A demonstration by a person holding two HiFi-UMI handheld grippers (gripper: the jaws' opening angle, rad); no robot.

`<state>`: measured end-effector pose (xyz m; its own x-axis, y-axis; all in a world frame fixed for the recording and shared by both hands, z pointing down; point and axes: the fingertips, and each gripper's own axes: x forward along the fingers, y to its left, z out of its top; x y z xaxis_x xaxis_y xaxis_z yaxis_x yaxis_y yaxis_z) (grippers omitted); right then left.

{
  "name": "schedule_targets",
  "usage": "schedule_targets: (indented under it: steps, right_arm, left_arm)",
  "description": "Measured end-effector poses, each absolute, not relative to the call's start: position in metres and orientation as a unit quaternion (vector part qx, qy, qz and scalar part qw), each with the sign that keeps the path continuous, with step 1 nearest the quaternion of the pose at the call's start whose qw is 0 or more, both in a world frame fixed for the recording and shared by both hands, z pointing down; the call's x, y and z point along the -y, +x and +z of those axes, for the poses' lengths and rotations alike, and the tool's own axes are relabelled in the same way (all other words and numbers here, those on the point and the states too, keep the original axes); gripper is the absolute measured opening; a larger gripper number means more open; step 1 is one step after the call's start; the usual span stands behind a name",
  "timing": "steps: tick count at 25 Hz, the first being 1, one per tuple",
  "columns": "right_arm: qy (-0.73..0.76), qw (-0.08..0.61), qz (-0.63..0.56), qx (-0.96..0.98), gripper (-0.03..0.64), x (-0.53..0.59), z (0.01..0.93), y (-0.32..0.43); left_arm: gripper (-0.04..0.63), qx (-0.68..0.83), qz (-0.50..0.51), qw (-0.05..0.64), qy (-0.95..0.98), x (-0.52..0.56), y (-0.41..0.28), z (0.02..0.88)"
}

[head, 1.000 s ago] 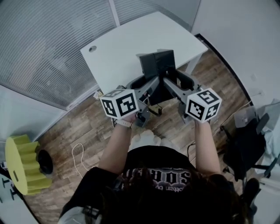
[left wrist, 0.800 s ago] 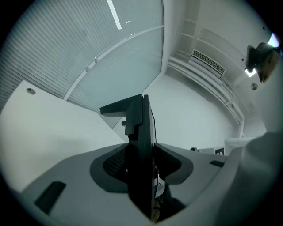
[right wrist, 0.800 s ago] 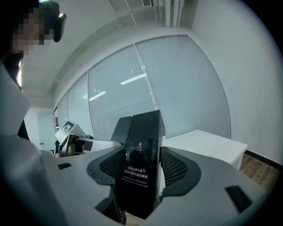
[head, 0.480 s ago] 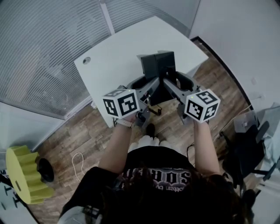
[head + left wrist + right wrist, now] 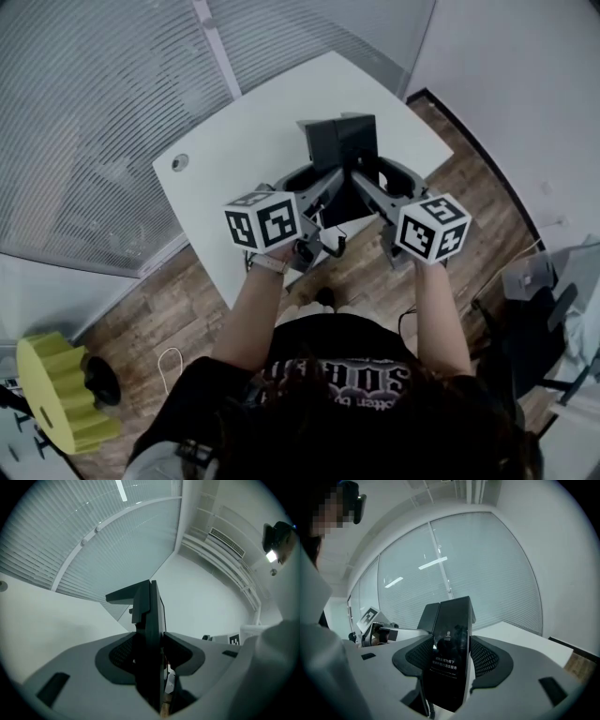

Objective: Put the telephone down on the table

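A black telephone point(image 5: 339, 150) hangs upright above the white table point(image 5: 244, 122), held from both sides. My left gripper point(image 5: 316, 185) is shut on its left part and my right gripper point(image 5: 373, 180) on its right part. In the left gripper view the telephone point(image 5: 149, 620) shows edge-on, with both pads pressed against it at the left gripper point(image 5: 150, 651). In the right gripper view its glossy dark face point(image 5: 451, 644) with small print fills the gap of the right gripper point(image 5: 452, 657). The telephone's underside is hidden.
The table has a round cable hole point(image 5: 179, 161) near its left corner. Slatted window blinds point(image 5: 103, 103) run behind it and a white wall point(image 5: 525, 75) stands to the right. On the wooden floor are a yellow ribbed stool point(image 5: 58, 394) at the left and a dark office chair point(image 5: 530, 323) at the right.
Both grippers have carried the telephone forward together. The table has slid nearer, so the telephone now hangs over the tabletop and not at its near edge.
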<state>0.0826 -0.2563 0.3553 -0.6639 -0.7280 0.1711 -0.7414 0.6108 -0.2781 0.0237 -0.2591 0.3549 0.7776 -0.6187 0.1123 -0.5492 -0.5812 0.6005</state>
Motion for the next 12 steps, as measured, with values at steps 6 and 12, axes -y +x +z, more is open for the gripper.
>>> schedule_targets:
  steps: [6,12]
  right_arm:
    - [0.412,0.023,0.170,0.895,0.249,0.298,0.362,0.076]
    - [0.413,0.031,0.179,0.892,0.249,0.325,0.370,0.077]
  left_arm:
    - [0.179,0.328,-0.049,0.325,0.886,0.301,0.018,0.363]
    - [0.181,0.333,-0.042,0.333,0.881,0.329,0.020,0.375]
